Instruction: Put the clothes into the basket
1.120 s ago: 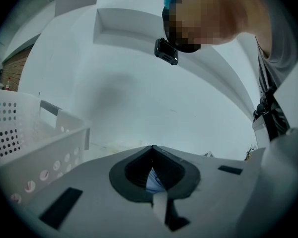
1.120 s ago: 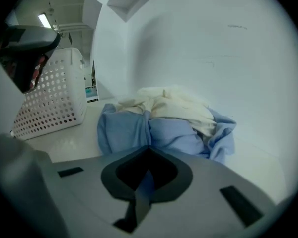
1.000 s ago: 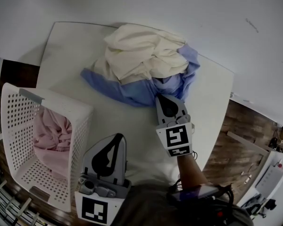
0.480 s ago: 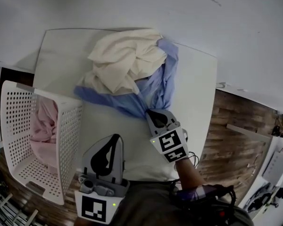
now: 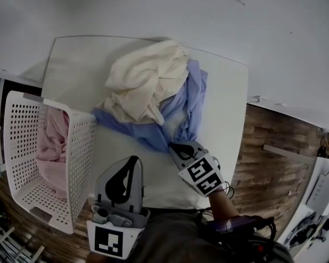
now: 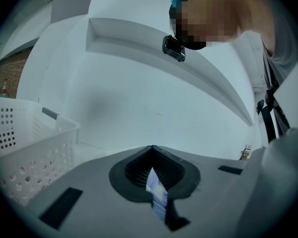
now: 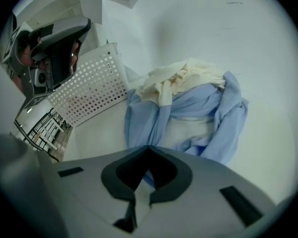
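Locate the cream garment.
Head view: the cream garment is heaped on the blue garment at the far middle of the white table, to the right of the white basket.

We see a white square table top [image 5: 82, 64] carrying a cream crumpled cloth [image 5: 142, 81] over a light blue fabric garment [image 5: 191, 100]. At the table's left edge, the white perforated plastic basket [image 5: 81, 147] is dotted with rows of round holes, and a pale pink soft garment [image 5: 52, 141] lies inside. The left gripper [image 5: 133, 160] and right gripper [image 5: 174, 147] are grey with black pads, and each bears black-and-white square markers. Beyond the right edge runs a brown wooden plank floor [image 5: 263, 147].
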The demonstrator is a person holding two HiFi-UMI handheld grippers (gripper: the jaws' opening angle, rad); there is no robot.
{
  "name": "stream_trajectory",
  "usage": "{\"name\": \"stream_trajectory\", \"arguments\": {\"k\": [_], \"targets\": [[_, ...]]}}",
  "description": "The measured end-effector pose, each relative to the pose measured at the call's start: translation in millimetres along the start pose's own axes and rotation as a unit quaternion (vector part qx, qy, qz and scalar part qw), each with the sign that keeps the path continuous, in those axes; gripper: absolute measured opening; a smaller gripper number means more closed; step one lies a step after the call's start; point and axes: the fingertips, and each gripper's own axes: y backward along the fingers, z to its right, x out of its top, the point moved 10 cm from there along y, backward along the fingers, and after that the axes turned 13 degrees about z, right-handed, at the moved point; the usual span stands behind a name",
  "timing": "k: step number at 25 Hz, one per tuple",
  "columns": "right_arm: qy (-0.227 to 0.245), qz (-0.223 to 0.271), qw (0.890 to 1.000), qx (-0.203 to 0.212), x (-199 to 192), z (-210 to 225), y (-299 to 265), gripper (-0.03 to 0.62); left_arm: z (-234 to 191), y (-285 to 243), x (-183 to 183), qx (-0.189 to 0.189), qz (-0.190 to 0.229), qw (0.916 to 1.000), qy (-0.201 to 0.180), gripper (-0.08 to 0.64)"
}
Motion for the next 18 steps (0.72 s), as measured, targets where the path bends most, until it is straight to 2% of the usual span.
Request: {"name": "stream_trajectory", "arguments": {"k": [4, 8, 9, 11, 12, 14, 18], "targets": [[0.023, 0.064, 0.998, -0.02, 21.1, 5.9, -3.9, 0.008, -9.5, -7.8, -3.1, 0.005, -0.003, 1.0, 0.004, 0.008], [0.038, 0.136, 0.99, -0.025, 43.7, 11.0, -11.3, 0.017, -20.5, -19.1, -8.5, 0.009, -0.01, 0.9998, 0.012, 0.008], [0.037, 0.152, 0.987, -0.021, 48.5, 13.0, -14.4, 0.078, -23.6, -22.2, -10.7, 0.011, -0.013, 0.9997, 0.014, 0.008], [0.04, 0.172, 0.984, -0.015, 57.4, 16.7, -22.7, 0.315, -30.3, -28.3, -16.3, 0.014, -0.02, 0.9995, 0.02, 0.008], [0.049, 0.178, 0.983, -0.017, 61.3, 18.3, -27.2, 0.394, -33.8, -31.1, -19.4, 0.017, -0.024, 0.9993, 0.023, 0.008], [0.073, 0.179, 0.981, -0.031, 67.6, 20.9, -36.4, 0.486, -40.3, -35.8, -24.9, 0.022, -0.032, 0.9989, 0.028, 0.008], [0.103, 0.154, 0.981, -0.053, 73.8, 27.7, -61.6, 0.551, -53.6, -43.1, -33.2, 0.034, -0.038, 0.9981, 0.034, 0.008]]}}
